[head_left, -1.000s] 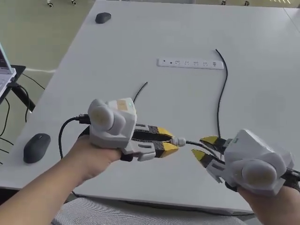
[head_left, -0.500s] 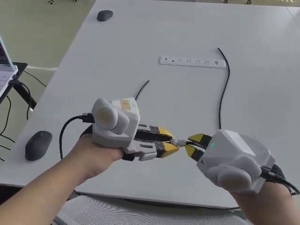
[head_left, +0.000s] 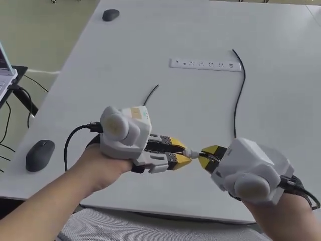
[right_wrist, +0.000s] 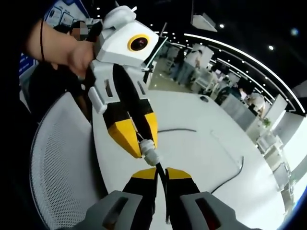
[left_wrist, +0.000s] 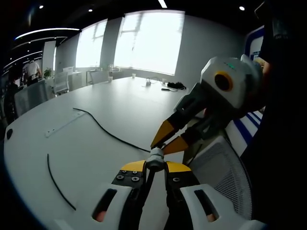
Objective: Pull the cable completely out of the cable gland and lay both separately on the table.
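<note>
The small white cable gland [head_left: 191, 152] is held above the table's near edge, with my left gripper [head_left: 184, 152] shut on it; its yellow-tipped jaws meet around the gland [left_wrist: 154, 156]. My right gripper [head_left: 204, 156] faces it from the right, tip to tip, shut on the thin black cable [right_wrist: 164, 184] just behind the gland [right_wrist: 150, 154]. Beyond the right gripper the cable [head_left: 239, 100] trails across the table toward the far side. My left gripper's yellow fingers [right_wrist: 125, 136] come down from above in the right gripper view.
A white power strip [head_left: 203, 65] lies at the far middle of the grey table [head_left: 125, 55]. A short black wire [head_left: 151, 94] lies left of centre. One dark mouse [head_left: 39, 154] sits at the near left edge, another [head_left: 111, 14] far away. A mesh chair [head_left: 125, 226] is below.
My right gripper has moved left along the cable up to the gland, and its jaws have gone from open to shut on the cable. The left gripper has stayed put.
</note>
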Tool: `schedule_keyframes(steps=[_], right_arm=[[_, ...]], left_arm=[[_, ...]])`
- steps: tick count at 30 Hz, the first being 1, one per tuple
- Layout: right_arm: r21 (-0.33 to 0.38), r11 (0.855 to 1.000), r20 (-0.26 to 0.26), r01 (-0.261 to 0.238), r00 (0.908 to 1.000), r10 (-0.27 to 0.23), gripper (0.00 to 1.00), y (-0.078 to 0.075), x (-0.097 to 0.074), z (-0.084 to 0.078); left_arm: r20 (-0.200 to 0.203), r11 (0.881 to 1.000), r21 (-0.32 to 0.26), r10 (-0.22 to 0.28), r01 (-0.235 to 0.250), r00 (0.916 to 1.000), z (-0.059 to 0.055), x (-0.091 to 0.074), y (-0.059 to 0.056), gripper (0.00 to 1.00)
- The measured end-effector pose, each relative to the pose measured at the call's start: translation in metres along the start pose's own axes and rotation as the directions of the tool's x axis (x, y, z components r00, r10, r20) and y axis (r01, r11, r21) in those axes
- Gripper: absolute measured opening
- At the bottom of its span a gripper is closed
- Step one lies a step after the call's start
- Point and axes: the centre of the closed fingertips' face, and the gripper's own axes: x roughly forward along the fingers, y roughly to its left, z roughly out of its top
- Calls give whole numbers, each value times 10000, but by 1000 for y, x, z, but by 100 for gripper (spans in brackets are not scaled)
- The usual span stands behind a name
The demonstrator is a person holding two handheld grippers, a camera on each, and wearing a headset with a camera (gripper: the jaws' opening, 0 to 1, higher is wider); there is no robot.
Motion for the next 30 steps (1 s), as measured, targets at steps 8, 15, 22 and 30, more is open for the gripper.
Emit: schedule_keyframes(steps=[8, 15, 22, 30], right_arm=[[702, 9975, 65, -20, 10000, 15, 0, -4, 0, -5], [1143, 9934, 66, -4, 10000, -4, 0, -10, 1, -11], [1706, 9853, 106, -30, 9999, 12, 0, -12, 0, -14], [1918, 9814, -147, 47, 9999, -19, 0, -14, 0, -25]], left_arm=[[36, 10000, -12, 67, -67, 10000, 1, 0, 2, 15], [103, 9999, -89, 145, -145, 9998, 2, -2, 4, 15], [143, 9998, -100, 175, -174, 9997, 4, 2, 5, 15], [60, 9998, -87, 156, -155, 9999, 2, 1, 6, 15]])
